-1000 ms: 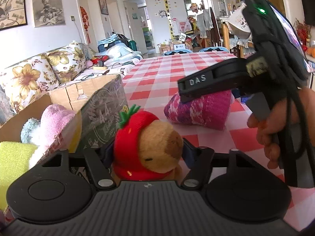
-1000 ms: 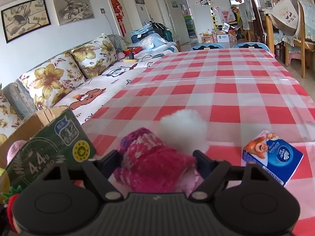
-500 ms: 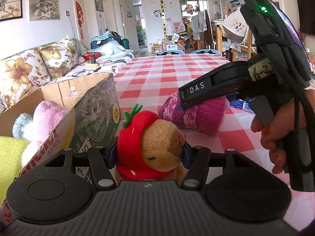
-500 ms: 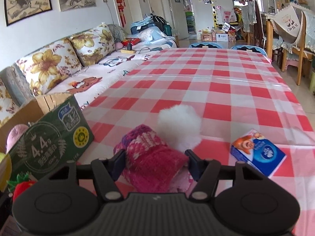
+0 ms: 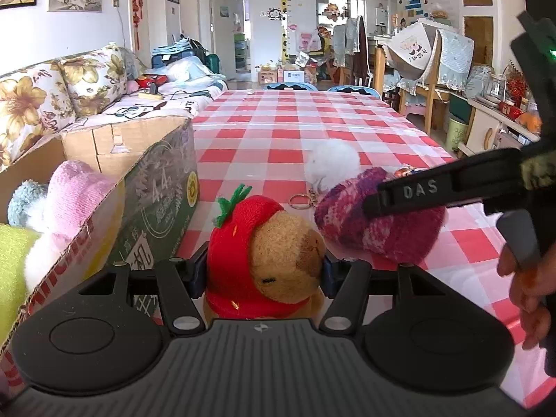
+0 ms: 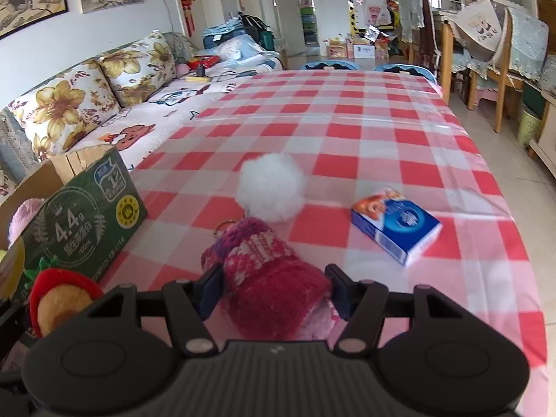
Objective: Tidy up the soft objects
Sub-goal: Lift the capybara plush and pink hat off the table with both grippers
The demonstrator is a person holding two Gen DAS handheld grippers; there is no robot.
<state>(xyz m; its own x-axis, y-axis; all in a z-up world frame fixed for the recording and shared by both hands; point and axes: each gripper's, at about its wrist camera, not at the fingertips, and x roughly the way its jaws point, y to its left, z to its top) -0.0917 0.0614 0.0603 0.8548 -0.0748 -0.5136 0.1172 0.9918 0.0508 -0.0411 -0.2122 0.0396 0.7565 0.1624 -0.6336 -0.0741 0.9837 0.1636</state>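
Observation:
My left gripper is shut on a brown capybara plush in a red strawberry hood, held just right of the open cardboard box. It also shows in the right wrist view. My right gripper is shut on a magenta knitted roll, lifted off the checked table; it also shows in the left wrist view. A white pompom with a key ring lies on the table beyond the roll. The box holds a pink plush, a blue pompom and something yellow-green.
A blue tissue pack lies on the red checked tablecloth to the right of the pompom. A flowered sofa runs along the table's left side. Chairs stand at the far end and the right.
My right gripper has lifted the knitted roll and drawn back from the pompom, which now lies apart. My left gripper has risen with the capybara beside the box.

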